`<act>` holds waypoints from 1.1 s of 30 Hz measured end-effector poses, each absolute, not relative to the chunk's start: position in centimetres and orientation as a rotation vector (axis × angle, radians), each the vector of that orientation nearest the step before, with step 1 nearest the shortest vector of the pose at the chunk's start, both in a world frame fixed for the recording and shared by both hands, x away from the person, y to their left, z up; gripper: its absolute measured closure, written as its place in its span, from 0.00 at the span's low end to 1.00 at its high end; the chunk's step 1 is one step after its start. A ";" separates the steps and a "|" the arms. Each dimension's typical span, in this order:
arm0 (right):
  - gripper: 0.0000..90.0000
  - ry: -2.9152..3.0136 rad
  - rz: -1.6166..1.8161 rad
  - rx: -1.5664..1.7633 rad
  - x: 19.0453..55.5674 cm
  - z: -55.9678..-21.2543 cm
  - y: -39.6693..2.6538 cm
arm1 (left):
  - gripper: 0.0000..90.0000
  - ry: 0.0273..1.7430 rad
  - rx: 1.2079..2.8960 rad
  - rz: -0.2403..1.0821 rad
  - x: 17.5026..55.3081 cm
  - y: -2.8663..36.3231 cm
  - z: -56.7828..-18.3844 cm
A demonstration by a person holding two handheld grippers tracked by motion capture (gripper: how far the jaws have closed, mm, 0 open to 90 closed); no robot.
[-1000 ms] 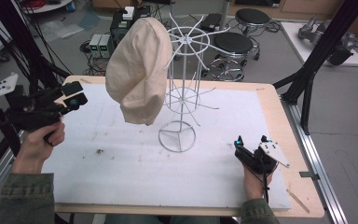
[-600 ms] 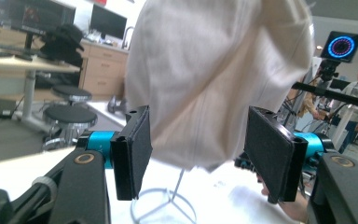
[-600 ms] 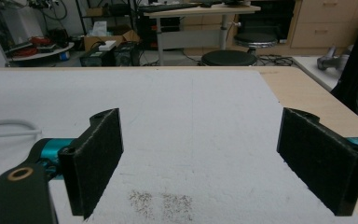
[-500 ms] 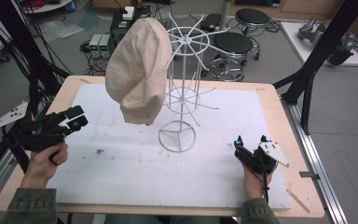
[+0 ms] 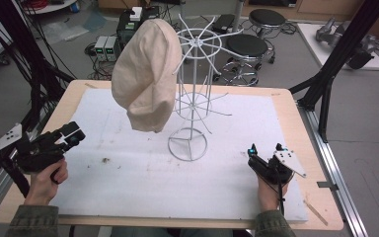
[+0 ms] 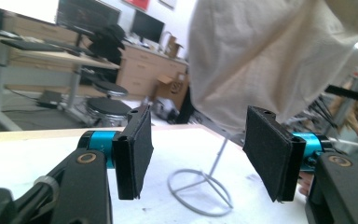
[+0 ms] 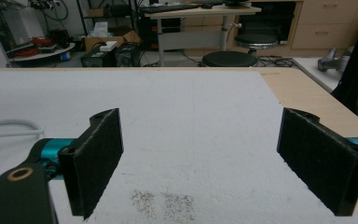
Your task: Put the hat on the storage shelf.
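High view shows a wooden table (image 5: 296, 116) covered with a white mat (image 5: 143, 187). Near the middle of the mat stands a white wire hat stand (image 5: 193, 106), with a round ring base and thin spokes at the top and around the stem. A cream-coloured hat (image 5: 145, 76) hangs on the left side of this stand, with the crown turned to the left; its lower edge is in the air above the mat and does not touch it.

The left gripper (image 5: 71, 136) is at the left edge of the mat, low above it, and it points to the right, toward the hat and the stand, but it is well apart from them. The left hand (image 5: 47, 180) holds it from below. In the left gripper view the two black pads (image 6: 135, 151) stand apart with nothing between them, so this gripper is released; the hat (image 6: 279, 56) and the ring base of the stand (image 6: 200, 191) are seen farther off, behind the gap.

The right gripper (image 5: 265, 149) is on the right side of the mat, to the right of the stand's base and apart from it, and the right hand (image 5: 269, 190) holds it. In the right gripper view its pads (image 7: 98, 158) are wide apart, holding nothing, over the bare mat (image 7: 191, 140), where some small brown crumbs (image 7: 165, 203) lie.
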State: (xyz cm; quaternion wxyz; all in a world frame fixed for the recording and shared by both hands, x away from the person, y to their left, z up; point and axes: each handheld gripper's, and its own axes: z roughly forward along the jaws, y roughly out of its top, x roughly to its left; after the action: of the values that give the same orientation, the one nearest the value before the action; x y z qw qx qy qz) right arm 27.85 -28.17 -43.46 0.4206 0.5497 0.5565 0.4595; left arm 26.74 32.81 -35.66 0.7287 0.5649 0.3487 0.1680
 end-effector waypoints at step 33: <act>0.14 1.362 1.184 1.415 26.9 -43.2 -28.2 | 0.33 1.311 1.145 1.004 24.1 34.0 -42.0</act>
State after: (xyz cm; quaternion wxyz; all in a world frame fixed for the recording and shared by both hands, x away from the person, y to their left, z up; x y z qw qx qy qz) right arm 26.91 -28.23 -43.21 0.4116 0.5622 0.5415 0.4705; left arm 24.07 34.00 -41.98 0.5362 0.4810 0.5508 0.4215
